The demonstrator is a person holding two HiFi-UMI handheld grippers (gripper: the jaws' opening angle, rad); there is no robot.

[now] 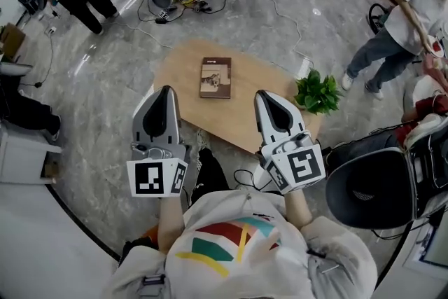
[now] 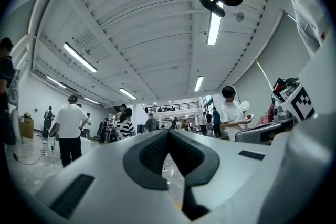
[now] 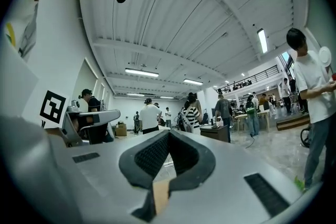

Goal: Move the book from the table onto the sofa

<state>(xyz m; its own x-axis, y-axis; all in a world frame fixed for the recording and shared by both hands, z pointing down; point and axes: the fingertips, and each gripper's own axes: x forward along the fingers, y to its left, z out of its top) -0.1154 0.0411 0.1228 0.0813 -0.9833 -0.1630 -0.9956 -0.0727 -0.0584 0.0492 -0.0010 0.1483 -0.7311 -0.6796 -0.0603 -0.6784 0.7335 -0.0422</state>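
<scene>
Low wooden bench (image 1: 245,124) stands mid-floor, ahead of the person. Both grippers are held over its near edge, well apart from each other. Left gripper (image 1: 165,92): jaws pressed together, nothing between them. Right gripper (image 1: 267,96): the same, jaws together and empty. Potted plant (image 1: 317,93) sits at the bench's right end. Book (image 1: 215,77) lies flat at the bench's far middle, clear of both grippers. No sofa can be made out in any view.

Risks, as judged:
- The jaws are together, so they must spread before they reach the book. Otherwise the tips will only shove it across the bench.
- The book lies flat and thin. A pinch from above may skid off the cover, so an edge grip looks safer.
- The right gripper's path runs near the plant and a wide swing could tip it.
- Cables (image 1: 280,7) trail over the floor beyond the bench and could trip the person during the carry.

Count: one bench, two grippers, one plant, one book.
</scene>
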